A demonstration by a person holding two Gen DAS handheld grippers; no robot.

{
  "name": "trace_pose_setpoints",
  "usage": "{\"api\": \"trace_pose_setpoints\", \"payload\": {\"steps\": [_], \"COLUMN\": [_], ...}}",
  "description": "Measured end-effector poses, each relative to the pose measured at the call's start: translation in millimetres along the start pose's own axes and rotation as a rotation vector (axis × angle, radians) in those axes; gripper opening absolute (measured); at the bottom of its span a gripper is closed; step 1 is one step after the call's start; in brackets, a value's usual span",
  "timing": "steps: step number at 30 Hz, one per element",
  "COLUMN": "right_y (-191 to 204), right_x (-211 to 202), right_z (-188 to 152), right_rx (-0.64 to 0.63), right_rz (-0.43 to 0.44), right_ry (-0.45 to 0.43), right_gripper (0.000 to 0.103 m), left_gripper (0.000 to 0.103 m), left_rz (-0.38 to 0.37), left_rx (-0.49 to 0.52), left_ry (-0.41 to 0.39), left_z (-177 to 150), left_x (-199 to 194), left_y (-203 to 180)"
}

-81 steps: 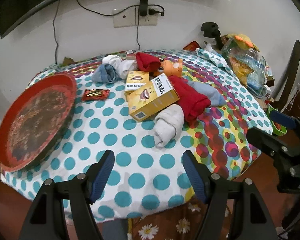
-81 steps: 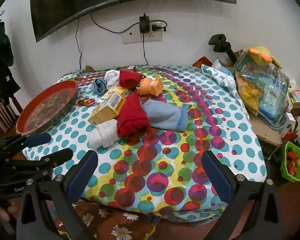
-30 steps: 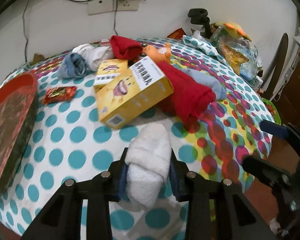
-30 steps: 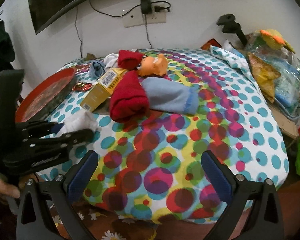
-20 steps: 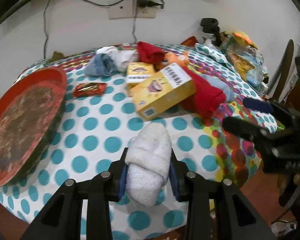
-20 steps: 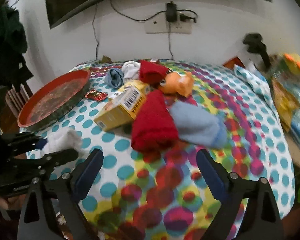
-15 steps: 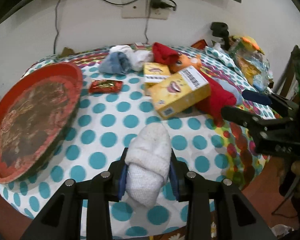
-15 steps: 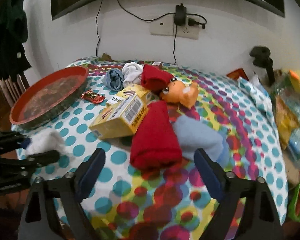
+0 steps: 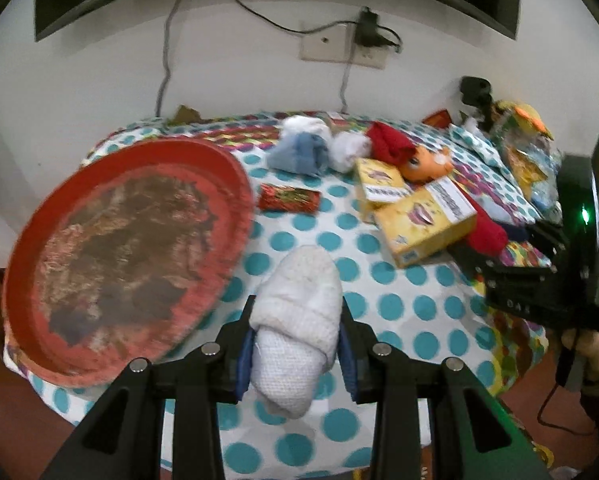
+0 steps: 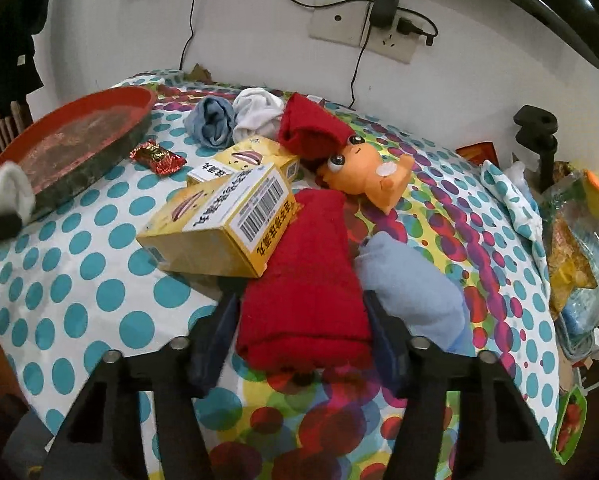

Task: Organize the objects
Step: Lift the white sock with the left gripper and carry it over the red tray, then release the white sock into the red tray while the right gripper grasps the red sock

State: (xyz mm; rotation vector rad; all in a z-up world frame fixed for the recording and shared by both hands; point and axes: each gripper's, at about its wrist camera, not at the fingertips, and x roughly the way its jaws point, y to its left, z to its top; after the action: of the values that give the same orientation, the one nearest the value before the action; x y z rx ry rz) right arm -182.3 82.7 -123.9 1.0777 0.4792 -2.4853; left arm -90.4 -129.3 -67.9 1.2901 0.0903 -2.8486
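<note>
Dotted tablecloth (image 9: pixel 391 272): left gripper (image 9: pixel 295 346) clamps white sock (image 9: pixel 299 320), angled down; right gripper (image 10: pixel 301 332) just closed around red sock (image 10: pixel 305 300), pads touching.

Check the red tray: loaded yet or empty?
Empty: the red tray holds nothing, and the white sock is clamped in the left gripper.

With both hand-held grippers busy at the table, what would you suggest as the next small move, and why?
Probably lift the right hand-held gripper a little: its jaws have just been closing around the red folded cloth, which lies tucked under the yellow box and against the blue cloth. The left hand-held gripper already holds the white sock.
</note>
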Motion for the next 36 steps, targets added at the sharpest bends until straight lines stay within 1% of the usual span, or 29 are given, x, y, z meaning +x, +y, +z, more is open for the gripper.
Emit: {"api": "trace_pose_setpoints", "payload": {"steps": [4,6,9,11,15,21,26,31,36], "right_y": [-6.3,-11.5,-23.2,-30.1,-38.6,-42.0,-42.7,-40.4,-36.2], "right_x": [-2.3,-4.9,-10.3,-13.7,-20.5,-30.8,-38.2,-42.5,-46.3], "right_z": [-1.5,-2.0,-4.1,-6.5,-13.2,-18.7,-21.7,-24.2,-23.3], "right_rx": [0.048,0.081,0.149,0.189,0.25,0.29,0.313,0.333,0.333], "right_rz": [0.019,0.032,0.042,0.048,0.06,0.05,0.046,0.046,0.048], "right_ry": [0.001,-0.007,-0.016,-0.018,-0.02,-0.039,-0.053,-0.066,-0.076], "right_gripper": [0.045,0.041,0.039,0.038,0.038,0.038,0.038,0.038,0.038], "left_gripper": [0.035,0.035,0.035,0.035,0.035,0.036,0.035,0.035,0.036], "left_rz": [0.032,0.062,0.094,0.103,0.166,0.232,0.245,0.25,0.282], "left_rx": [-0.048,-0.058,-0.088,-0.118,-0.165,-0.232,-0.314,-0.358,-0.33], "left_ry": [-0.012,-0.012,-0.009,-0.007,0.009,0.044,0.072,0.087,0.108], "left_z": [4.8,6.4,8.6,10.0,12.5,15.4,17.6,22.0,28.7], "left_x": [-3.7,-4.0,-2.6,-1.0,3.9,15.8,23.8,29.4,39.9], "left_y": [23.2,34.5,56.0,73.0,111.2,166.0,210.0,239.6,251.8]}}
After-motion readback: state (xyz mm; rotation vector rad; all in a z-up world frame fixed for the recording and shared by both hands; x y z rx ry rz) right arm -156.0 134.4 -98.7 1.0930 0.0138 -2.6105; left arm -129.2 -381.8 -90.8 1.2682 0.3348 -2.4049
